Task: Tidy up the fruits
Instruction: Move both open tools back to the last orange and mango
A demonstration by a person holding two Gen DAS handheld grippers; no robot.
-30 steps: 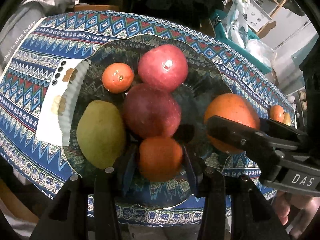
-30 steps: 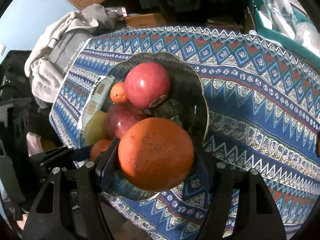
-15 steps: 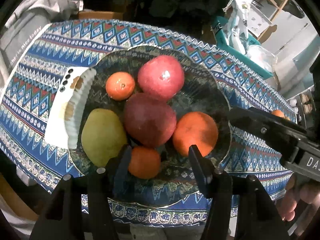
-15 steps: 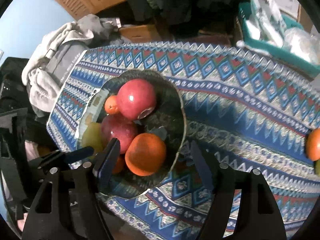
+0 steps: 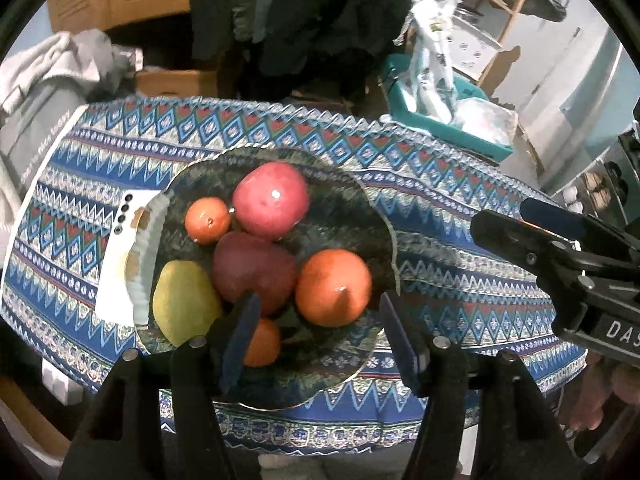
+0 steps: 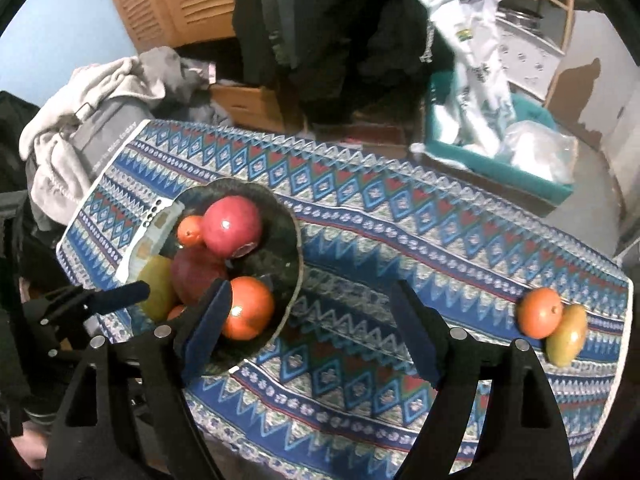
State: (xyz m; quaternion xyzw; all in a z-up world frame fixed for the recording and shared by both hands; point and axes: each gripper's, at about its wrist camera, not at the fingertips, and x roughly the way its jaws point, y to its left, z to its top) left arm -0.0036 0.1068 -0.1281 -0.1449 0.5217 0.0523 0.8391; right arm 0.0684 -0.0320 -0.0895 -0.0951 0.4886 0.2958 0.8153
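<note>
Since a second ago both tools let go of their oranges and pulled up. The dark patterned glass bowl [image 5: 372,216] on the blue zigzag tablecloth [image 6: 400,240] now holds 6 fruits: green mango [image 5: 182,300], small orange [image 5: 262,342], dark red apple [image 5: 252,270], big orange [image 5: 334,288] and 2 more behind. Left gripper [image 5: 320,332] and right gripper [image 6: 312,320] both tilt steeply down, jaws opening, nothing between them.
</note>
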